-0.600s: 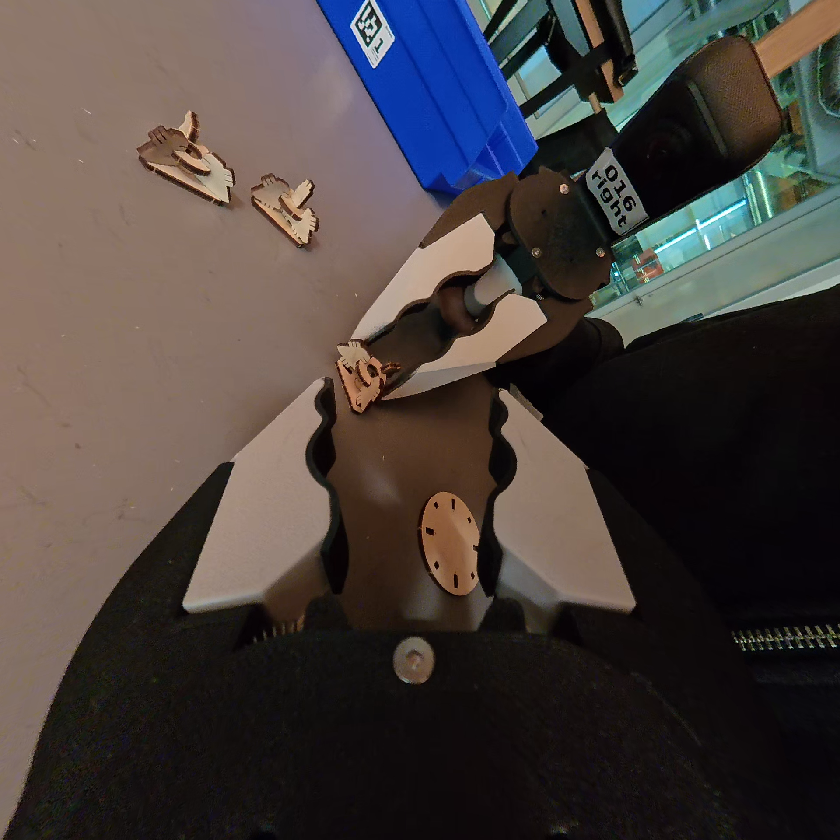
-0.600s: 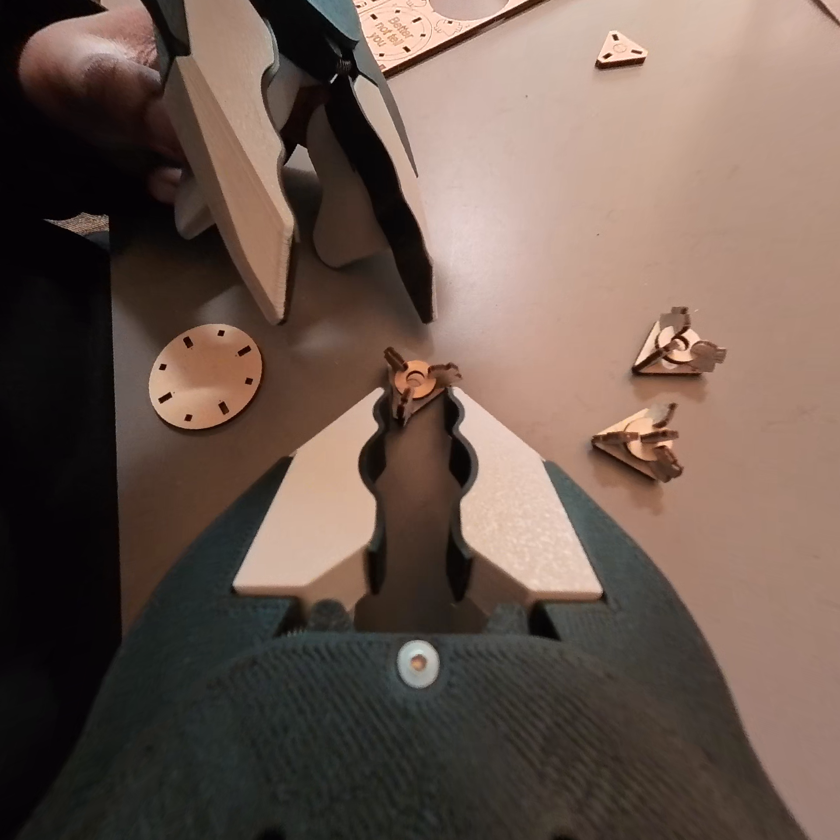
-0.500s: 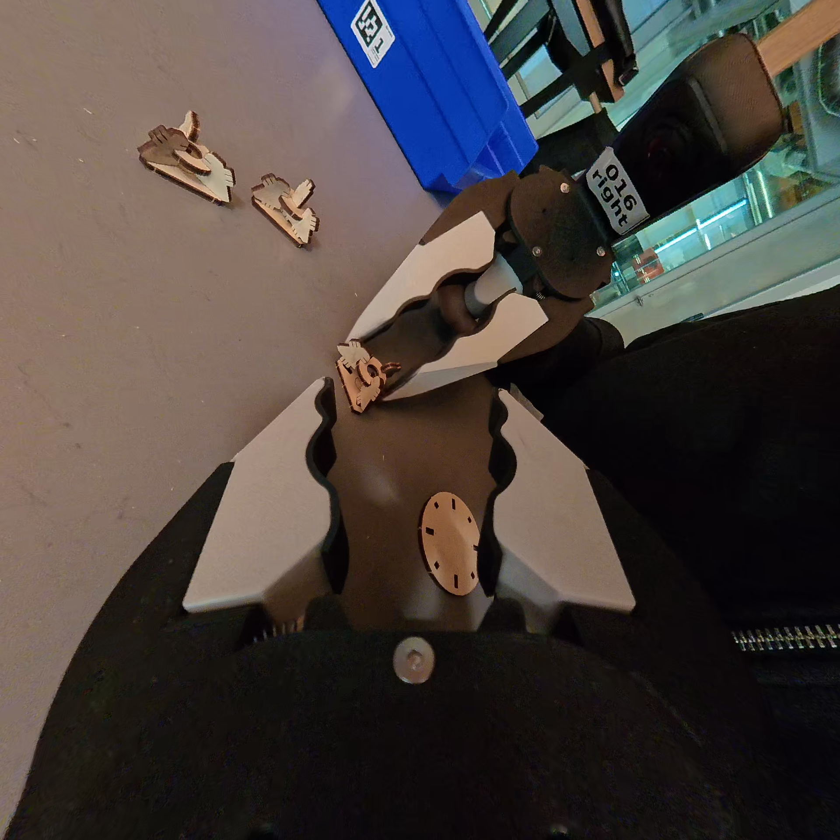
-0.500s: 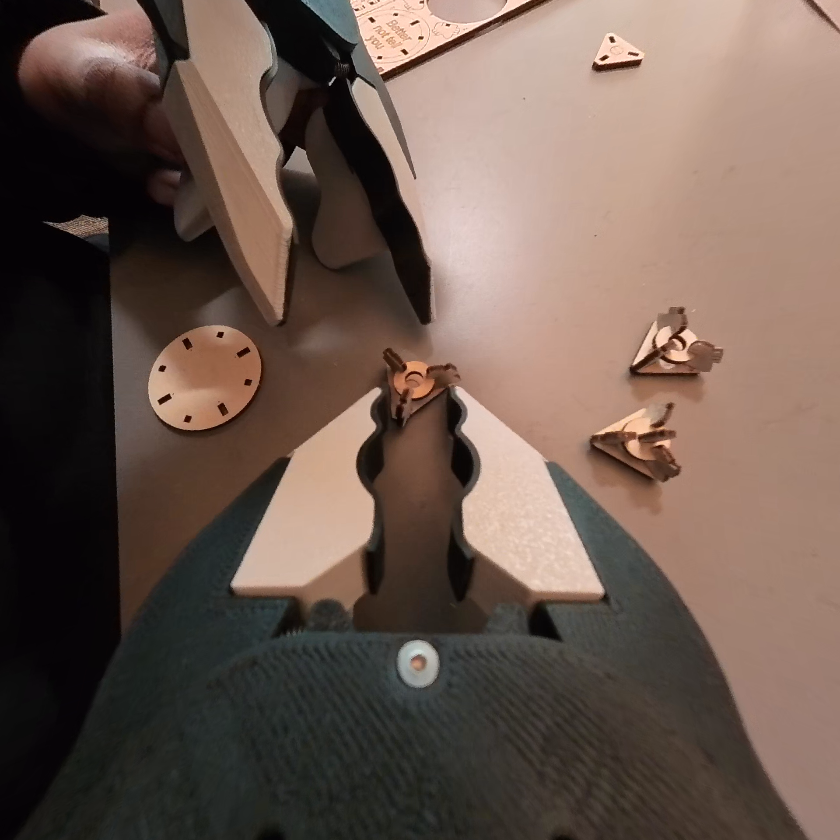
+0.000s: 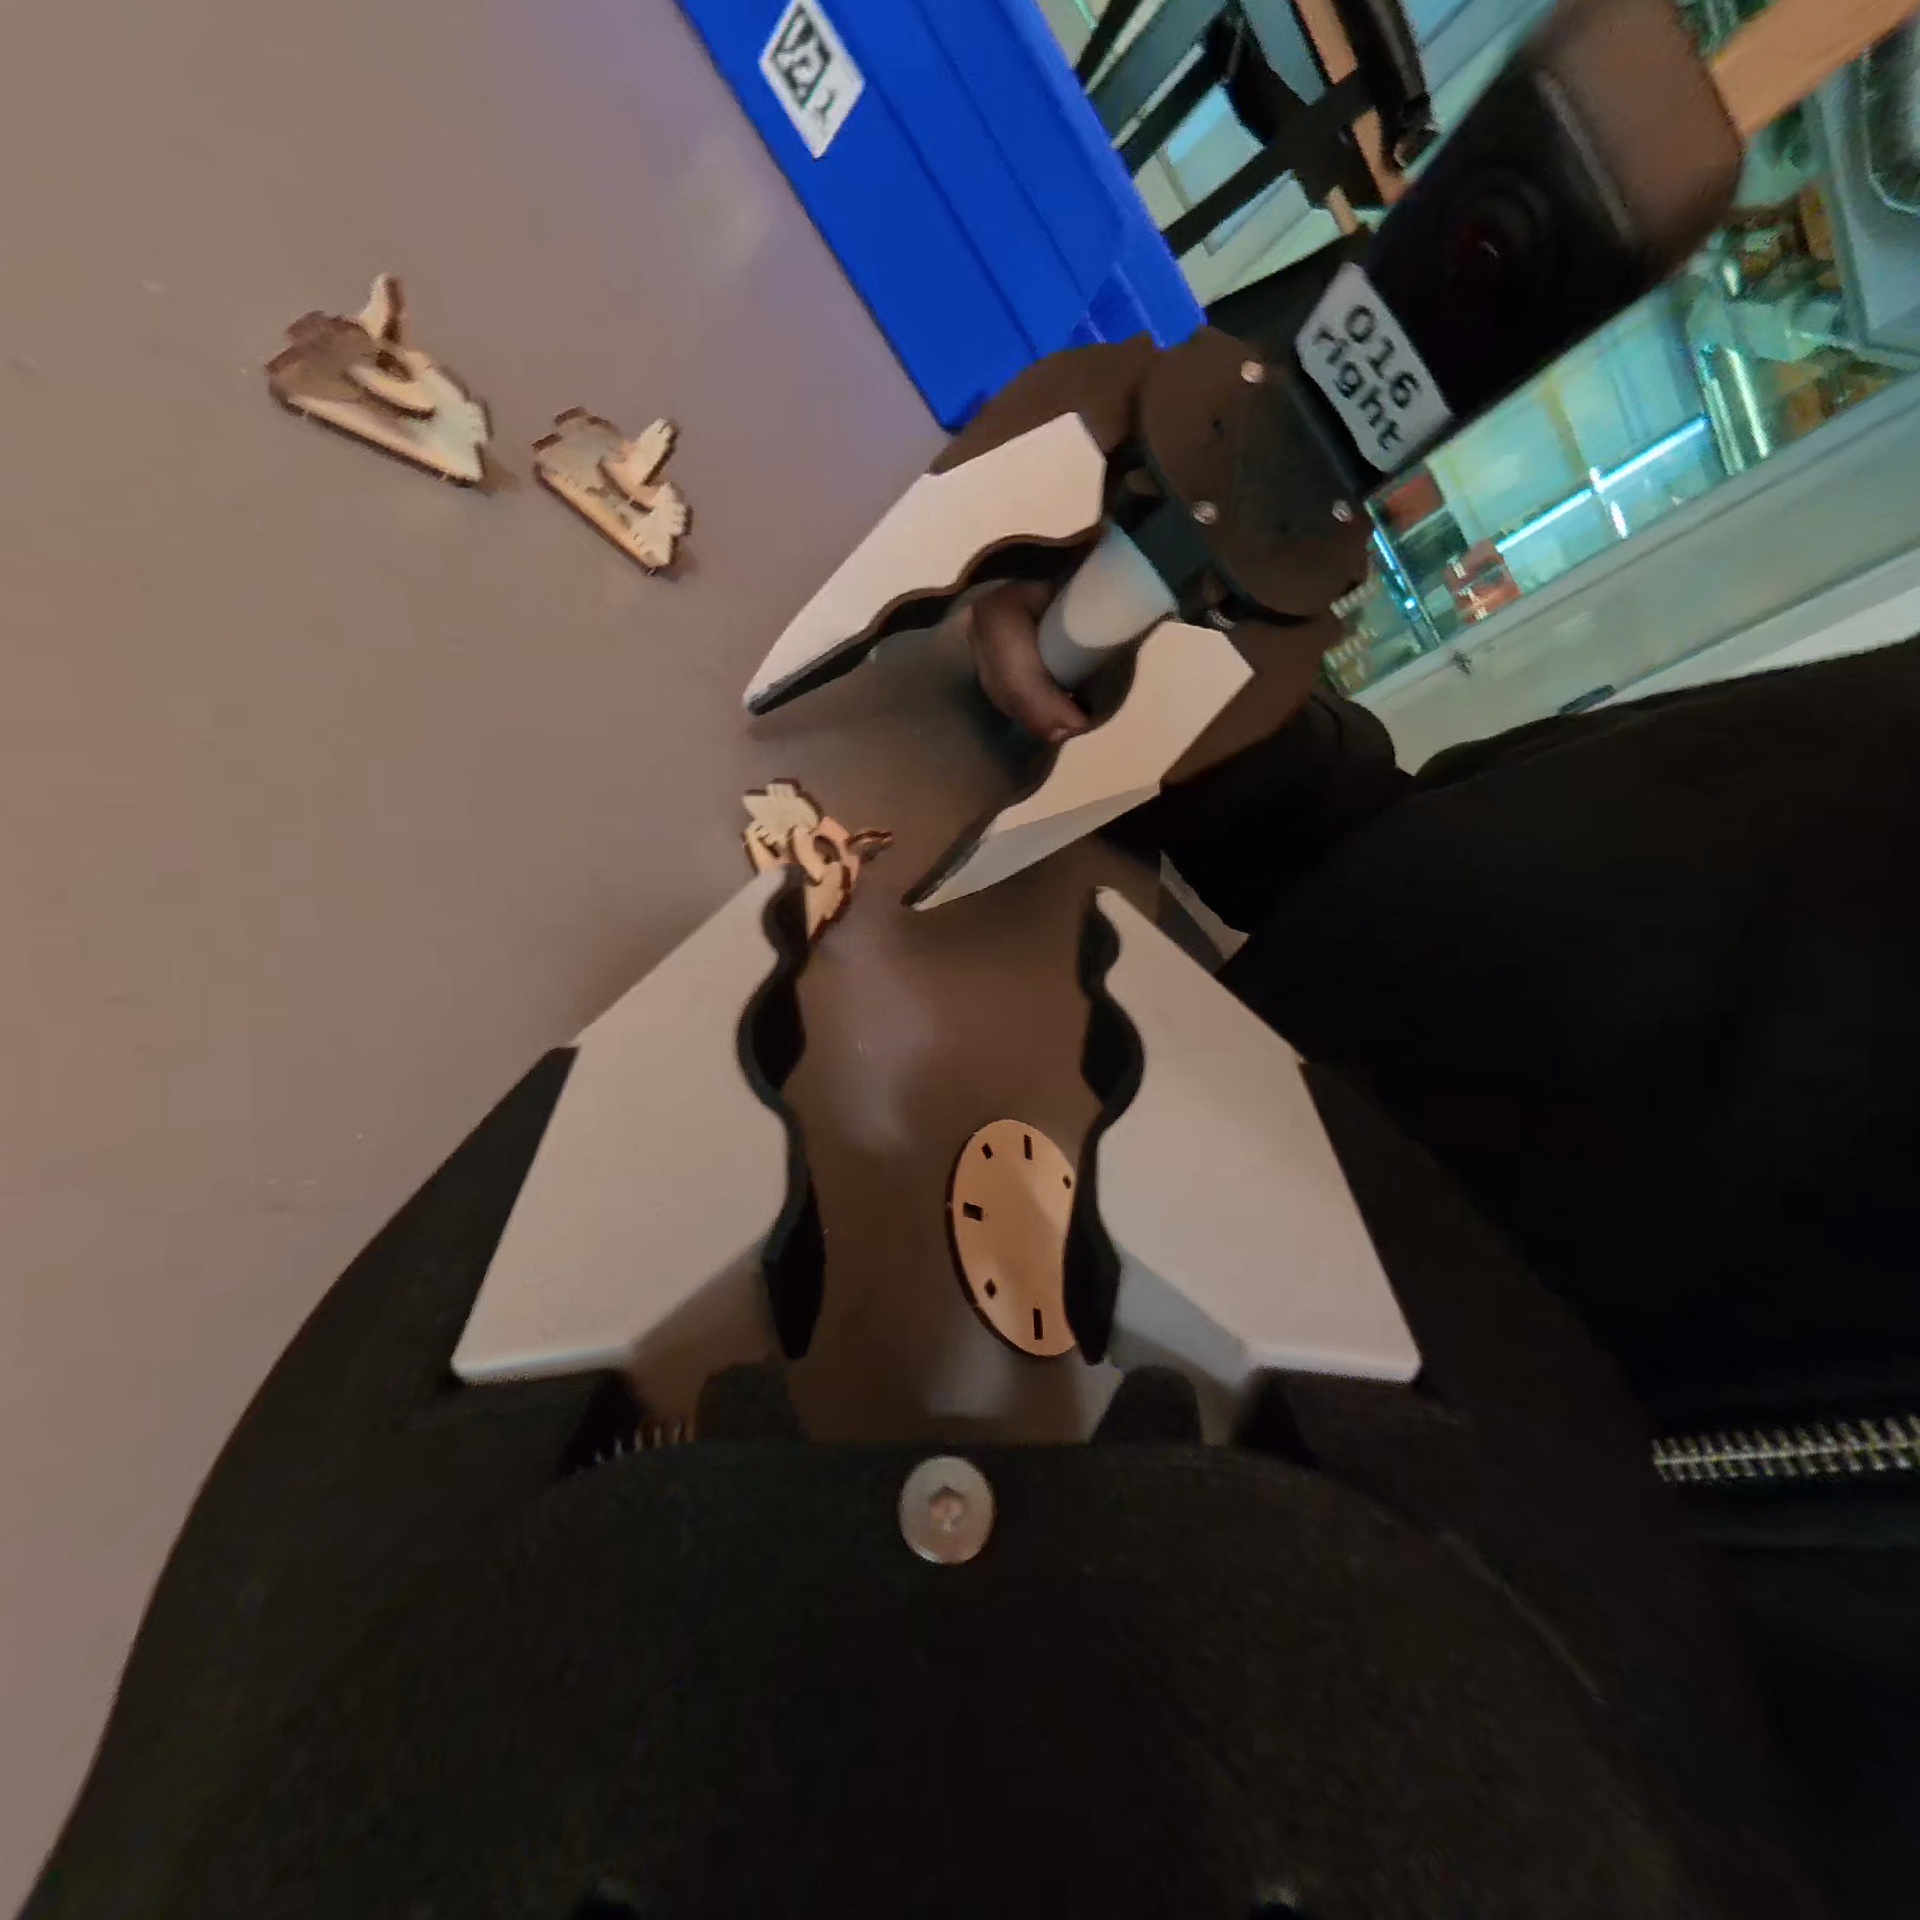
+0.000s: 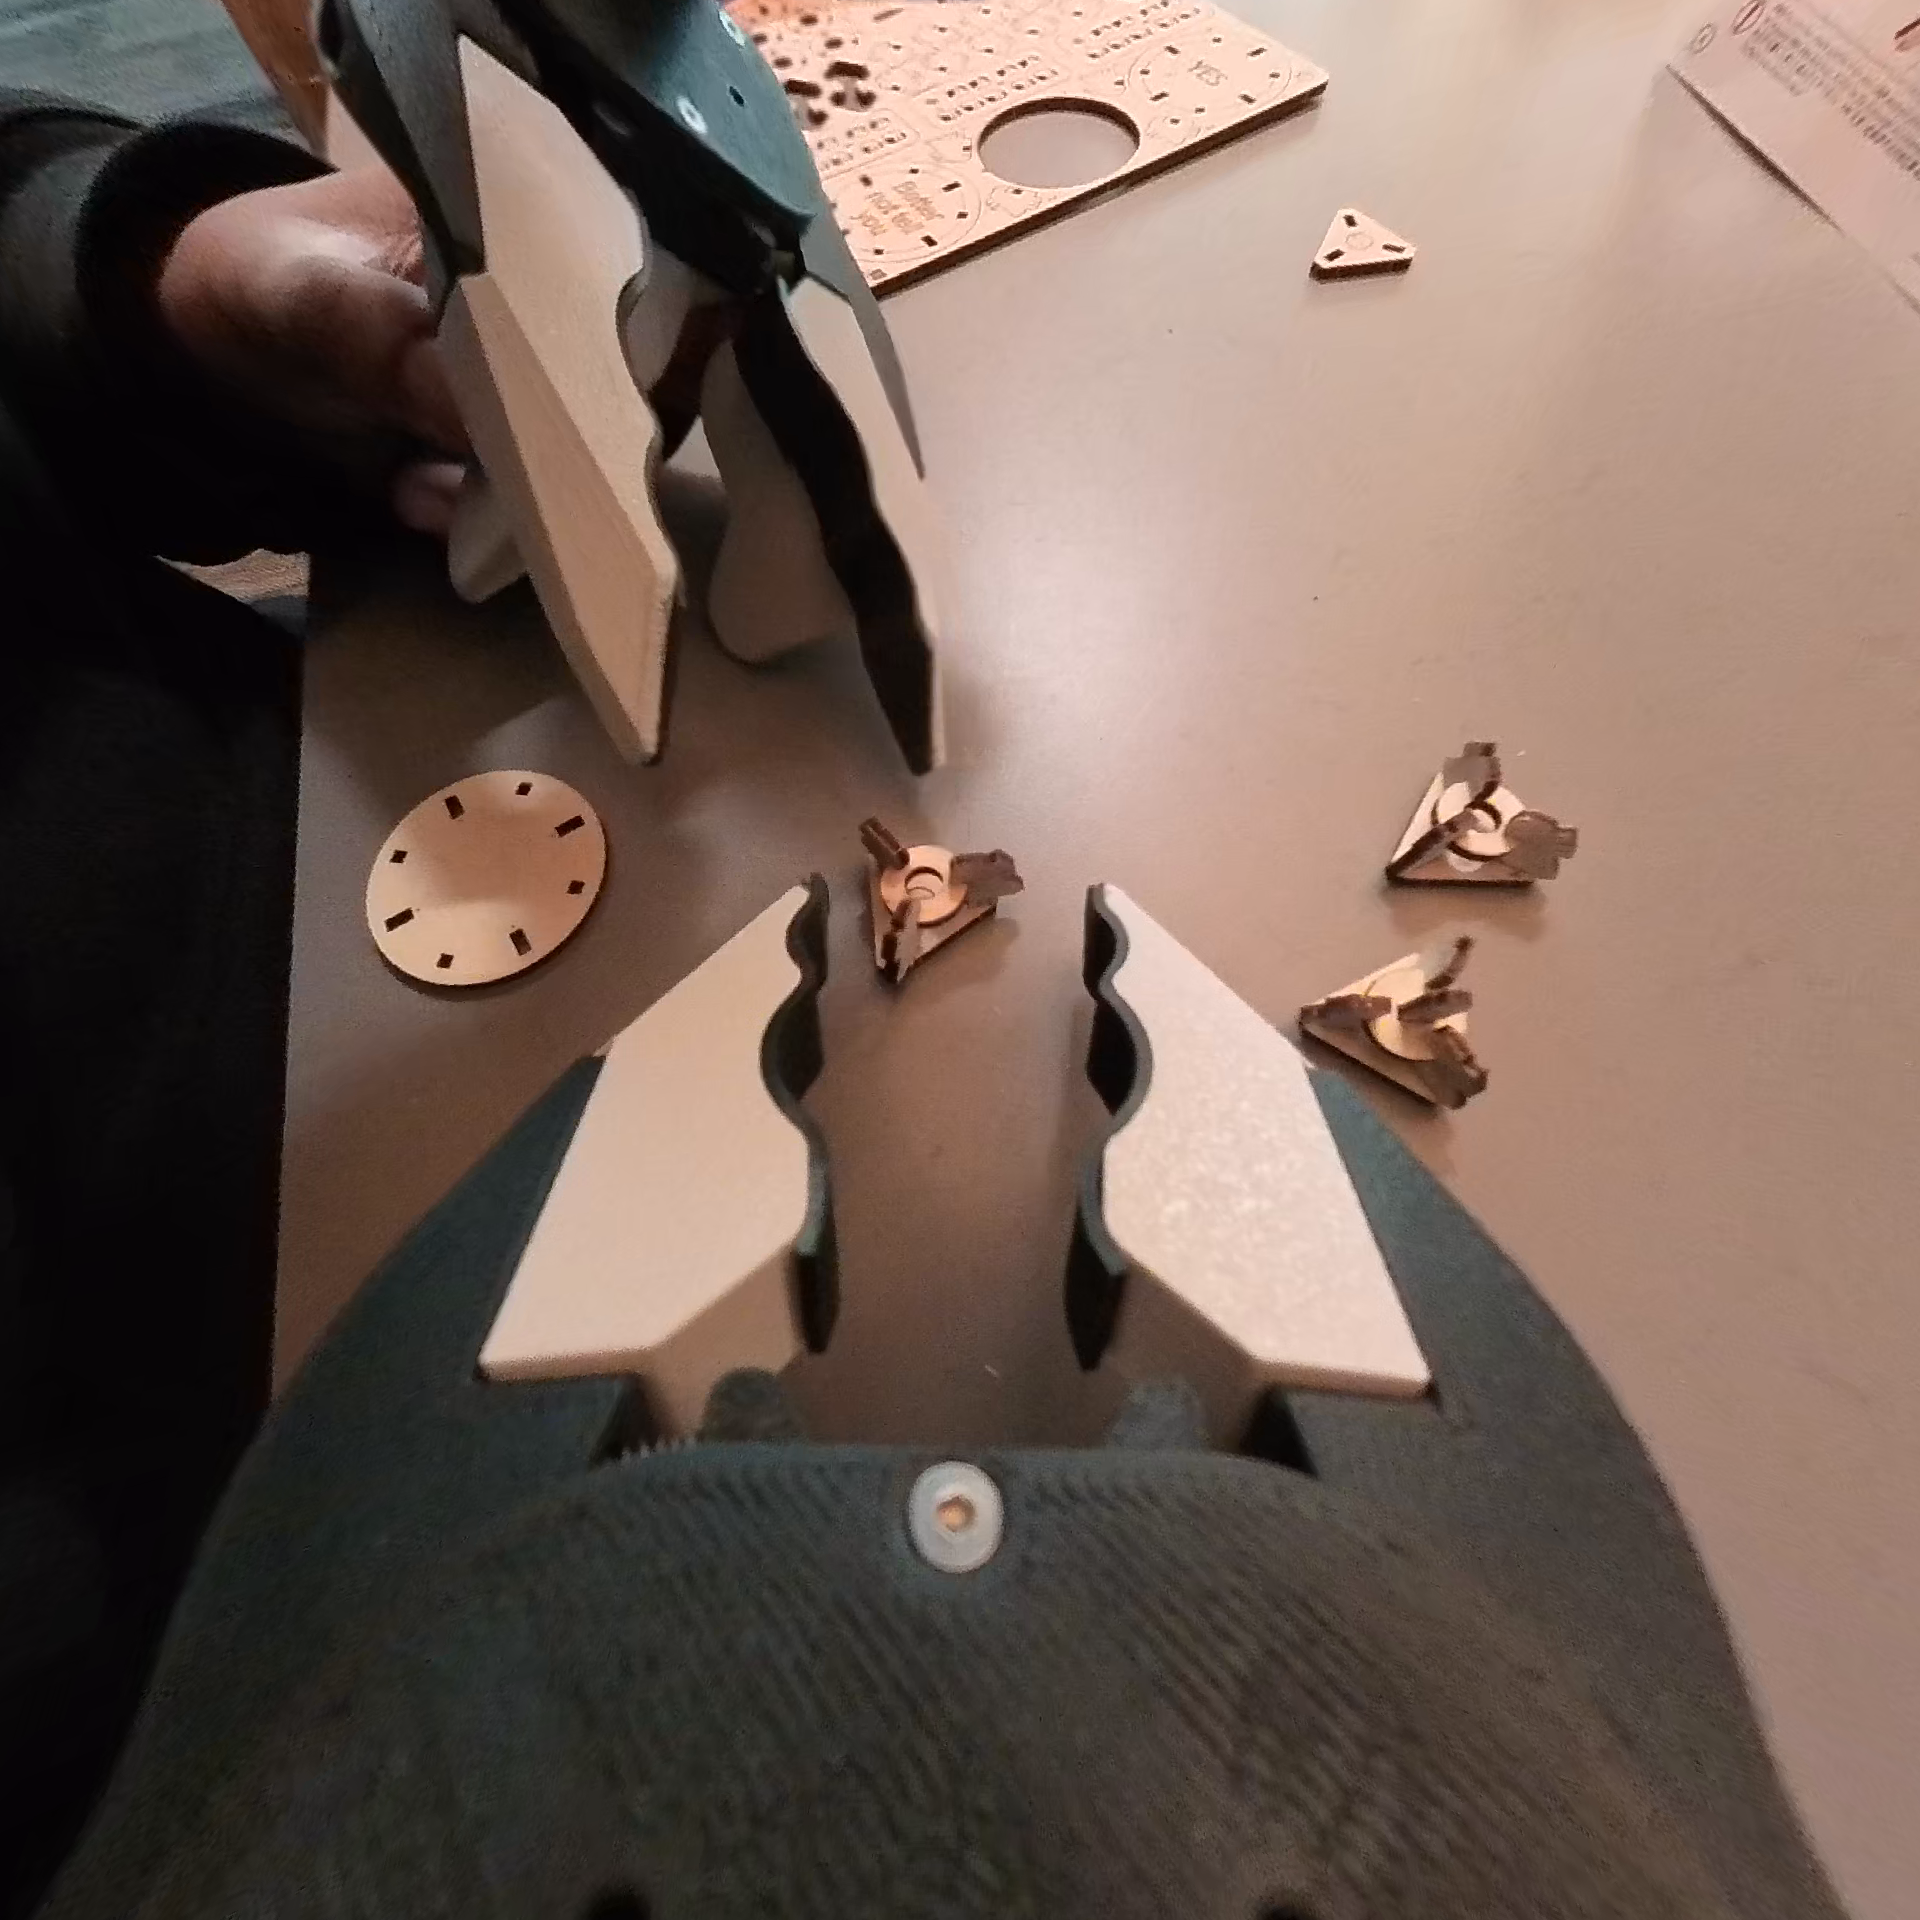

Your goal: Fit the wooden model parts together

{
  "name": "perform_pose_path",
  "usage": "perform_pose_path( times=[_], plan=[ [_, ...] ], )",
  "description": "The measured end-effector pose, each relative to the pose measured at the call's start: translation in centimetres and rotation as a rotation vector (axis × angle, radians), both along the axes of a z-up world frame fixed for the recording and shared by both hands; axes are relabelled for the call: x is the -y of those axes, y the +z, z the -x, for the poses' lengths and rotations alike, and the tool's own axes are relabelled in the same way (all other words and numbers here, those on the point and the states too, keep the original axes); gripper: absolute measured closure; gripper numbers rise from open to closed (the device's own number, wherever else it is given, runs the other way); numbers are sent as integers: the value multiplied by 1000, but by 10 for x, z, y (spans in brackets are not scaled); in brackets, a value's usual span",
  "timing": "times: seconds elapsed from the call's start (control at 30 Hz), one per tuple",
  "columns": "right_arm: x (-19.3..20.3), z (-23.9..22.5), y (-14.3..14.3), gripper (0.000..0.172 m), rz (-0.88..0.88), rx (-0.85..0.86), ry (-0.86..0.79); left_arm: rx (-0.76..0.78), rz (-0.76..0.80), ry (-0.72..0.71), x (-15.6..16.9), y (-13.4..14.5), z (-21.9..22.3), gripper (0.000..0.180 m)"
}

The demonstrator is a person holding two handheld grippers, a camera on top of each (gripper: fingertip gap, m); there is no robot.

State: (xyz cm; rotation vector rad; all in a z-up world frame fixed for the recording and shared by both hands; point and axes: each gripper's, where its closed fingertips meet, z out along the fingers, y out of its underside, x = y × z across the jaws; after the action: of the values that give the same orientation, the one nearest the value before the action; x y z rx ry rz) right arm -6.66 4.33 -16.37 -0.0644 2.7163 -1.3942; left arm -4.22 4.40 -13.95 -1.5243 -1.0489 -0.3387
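Note:
A small triangular wooden assembly [image 6: 930,904] with upright tabs lies on the brown table [image 6: 1299,540]. It sits between and just ahead of my right gripper's [image 6: 951,899] fingertips. That gripper is open, and neither pad presses on the piece. My left gripper [image 5: 935,894] is open and empty, hovering over a round slotted wooden disc [image 5: 1013,1236] that lies on the table. The triangular piece [image 5: 810,862] is close by its left fingertip [image 5: 774,894]. The right gripper [image 5: 831,800] shows open in the left wrist view. The left gripper [image 6: 779,743] and the disc [image 6: 486,878] show in the right wrist view.
Two more triangular assemblies [image 6: 1481,831] [image 6: 1397,1023] lie to the right. A flat wooden triangle [image 6: 1361,244], a cut-out wooden sheet [image 6: 1039,114] and a white paper [image 6: 1818,125] lie farther off. A blue bin [image 5: 935,187] stands at the table's far edge. A person's dark sleeve [image 5: 1558,1039] is close by. Only a small space, under 4 cm, lies between the two pairs of fingers. The disc [image 6: 486,878] is about 8 cm from both grippers' fingertips. It is also in sight in the left wrist view [image 5: 1032,1222].
My right gripper was shut on the triangular assembly and has opened; the piece now rests free on the table. My left gripper's jaws have narrowed a little but stay open.

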Motion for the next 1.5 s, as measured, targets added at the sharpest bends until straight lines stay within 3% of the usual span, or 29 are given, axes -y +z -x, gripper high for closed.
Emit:
perform_pose_path(
  times=[0.3, 0.5, 0.67, 0.93, 1.17, 1.37, 1.5],
  plan=[
    [0, -2, 12, 135, 70, 41, 23, -128, 57, 55, 3, 9, 3, 146],
    [-3, 18, 30, 128, 189, 68, -84, -284, 114, 104, 4, 21, 2, 180],
    [-24, 39, 42, 126, 264, -18, -198, -470, 211, 216, 14, 36, 7, 180],
    [-15, 6, 34, 135, 215, -25, -87, -609, 383, 217, 7, 34, 3, 174],
    [-6, -1, 20, 155, 132, -233, -119, -500, 578, 106, -4, -1, 5, 163],
    [-3, -7, 11, 140, 72, -177, -112, -434, 614, 111, -1, -11, 9, 168],
    [-1, -7, 2, 139, 16, -191, -119, -372, 543, 101, 1, -11, 10, 166]
  ],
)
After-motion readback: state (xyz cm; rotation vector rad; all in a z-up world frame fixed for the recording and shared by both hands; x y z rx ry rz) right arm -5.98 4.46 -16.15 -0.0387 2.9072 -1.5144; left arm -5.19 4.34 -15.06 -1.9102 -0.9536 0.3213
